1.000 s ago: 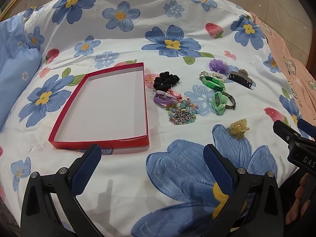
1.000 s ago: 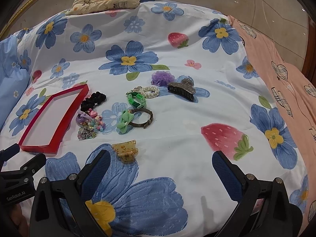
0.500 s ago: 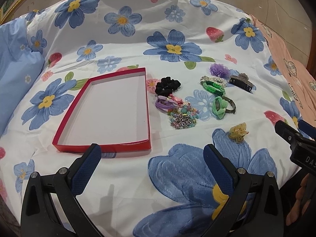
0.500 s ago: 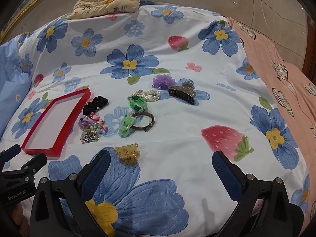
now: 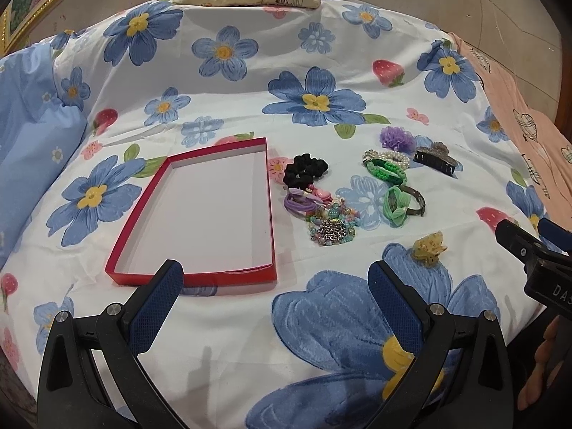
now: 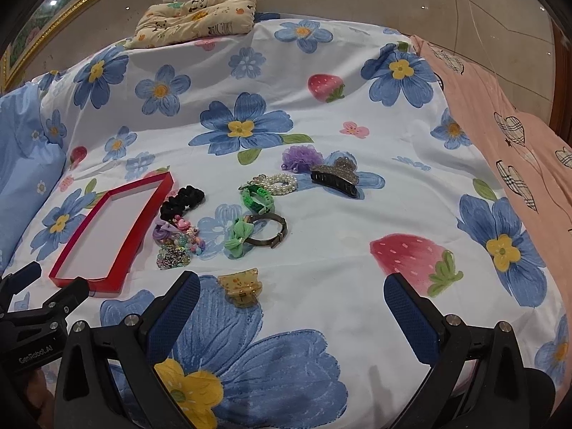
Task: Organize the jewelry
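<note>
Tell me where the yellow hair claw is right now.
The yellow hair claw lies alone on the bedspread, on a big blue flower print, nearest the right gripper and just inside its left finger; the green bow bracelet lies beyond it.

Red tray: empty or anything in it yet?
Empty. The red tray shows only its bare white floor in both views; the black scrunchie and the other pieces lie beside it on the bedsheet.
</note>
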Tool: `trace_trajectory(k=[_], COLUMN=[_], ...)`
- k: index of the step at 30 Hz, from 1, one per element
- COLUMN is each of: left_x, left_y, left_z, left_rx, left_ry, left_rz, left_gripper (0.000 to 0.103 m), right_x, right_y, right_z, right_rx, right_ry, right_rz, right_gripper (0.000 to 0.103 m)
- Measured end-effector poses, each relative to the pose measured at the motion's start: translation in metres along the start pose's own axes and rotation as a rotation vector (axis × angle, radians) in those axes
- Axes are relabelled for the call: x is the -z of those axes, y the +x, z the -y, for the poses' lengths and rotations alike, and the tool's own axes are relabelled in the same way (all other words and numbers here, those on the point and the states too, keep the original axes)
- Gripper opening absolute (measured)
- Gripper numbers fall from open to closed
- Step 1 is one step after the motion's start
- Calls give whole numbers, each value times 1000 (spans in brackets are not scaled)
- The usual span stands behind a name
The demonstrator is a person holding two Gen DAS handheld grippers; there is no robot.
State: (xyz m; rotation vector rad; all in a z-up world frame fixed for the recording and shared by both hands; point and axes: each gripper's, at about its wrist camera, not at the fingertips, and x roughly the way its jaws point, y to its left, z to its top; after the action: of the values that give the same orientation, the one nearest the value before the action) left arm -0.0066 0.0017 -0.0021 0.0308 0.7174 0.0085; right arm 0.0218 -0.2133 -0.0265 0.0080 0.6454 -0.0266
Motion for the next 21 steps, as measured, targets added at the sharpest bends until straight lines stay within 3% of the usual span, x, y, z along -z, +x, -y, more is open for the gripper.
trace_trajectory(k=[21], left_x=[-2], left_y=[-2], left_z=[1], left_rx=[4], left_ry=[1], left_rz=[5], left_gripper=[103], right_x=[1], right_y=[1], right_z=[0], right_rx=[-8], right_ry=[2], right_rz=[-4], right_gripper=[103])
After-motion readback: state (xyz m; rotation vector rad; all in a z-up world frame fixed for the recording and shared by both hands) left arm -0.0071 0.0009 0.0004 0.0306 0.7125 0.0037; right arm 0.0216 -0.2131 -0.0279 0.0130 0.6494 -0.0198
